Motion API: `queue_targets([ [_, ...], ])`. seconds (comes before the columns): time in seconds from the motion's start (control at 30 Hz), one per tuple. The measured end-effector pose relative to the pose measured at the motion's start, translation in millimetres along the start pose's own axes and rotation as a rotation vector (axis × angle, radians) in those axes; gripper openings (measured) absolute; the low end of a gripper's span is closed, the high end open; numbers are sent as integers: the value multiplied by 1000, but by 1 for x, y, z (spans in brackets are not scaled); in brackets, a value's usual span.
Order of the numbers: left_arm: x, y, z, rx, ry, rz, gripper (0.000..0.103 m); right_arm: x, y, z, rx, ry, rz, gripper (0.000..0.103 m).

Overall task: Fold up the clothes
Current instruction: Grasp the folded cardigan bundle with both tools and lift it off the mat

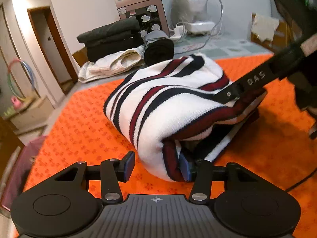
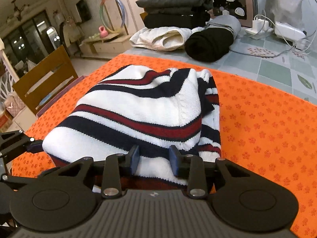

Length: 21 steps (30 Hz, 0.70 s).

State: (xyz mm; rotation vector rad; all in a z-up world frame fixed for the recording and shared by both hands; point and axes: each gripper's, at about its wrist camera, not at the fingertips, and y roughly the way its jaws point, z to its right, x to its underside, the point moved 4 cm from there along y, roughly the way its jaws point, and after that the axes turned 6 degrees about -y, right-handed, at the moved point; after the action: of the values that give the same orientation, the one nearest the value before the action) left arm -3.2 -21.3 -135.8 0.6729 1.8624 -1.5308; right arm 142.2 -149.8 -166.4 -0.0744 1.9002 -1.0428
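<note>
Sweater: the striped sweater (image 1: 162,107) lies bundled on the orange mat (image 1: 83,119), directly ahead of both tools.
Left tool (image 1: 156,165): parted, straddling the near fold.
Right tool (image 2: 154,158): parted around the edge.
Advice: clench both evenly, lift together.

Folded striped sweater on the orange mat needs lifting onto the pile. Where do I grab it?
Take the striped sweater by the thick folded edge nearest the right hand-held gripper, coming in low and level from that side. The layers stack there, so one pinch probably catches them all; the far edge looks looser.
</note>
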Motion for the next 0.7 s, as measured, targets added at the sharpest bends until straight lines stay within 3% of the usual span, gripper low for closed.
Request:
queue_targets([
  [0.1,2,-14,-10,90,-63,-16,52,-5,-3,2,-10,1,3,37],
  [0.17,-2,-35,-17,143,-111,20,52,-12,-11,1,-21,16,19,37],
  [0.33,-33,-65,-31,195,-227,108,50,-26,-27,-9,-63,26,67,38],
  [0.4,-45,-58,-31,213,-257,104,43,-31,-29,-15,-92,33,78,38],
  [0.47,-54,-47,-29,227,-267,84,23,-34,-28,-22,-113,32,77,38],
  [0.53,-63,-32,-27,240,-263,53,11,-35,-27,-28,-127,30,73,36],
  [0.7,-60,-6,-22,252,-248,-42,7,-31,-22,-44,-151,-5,46,32],
])
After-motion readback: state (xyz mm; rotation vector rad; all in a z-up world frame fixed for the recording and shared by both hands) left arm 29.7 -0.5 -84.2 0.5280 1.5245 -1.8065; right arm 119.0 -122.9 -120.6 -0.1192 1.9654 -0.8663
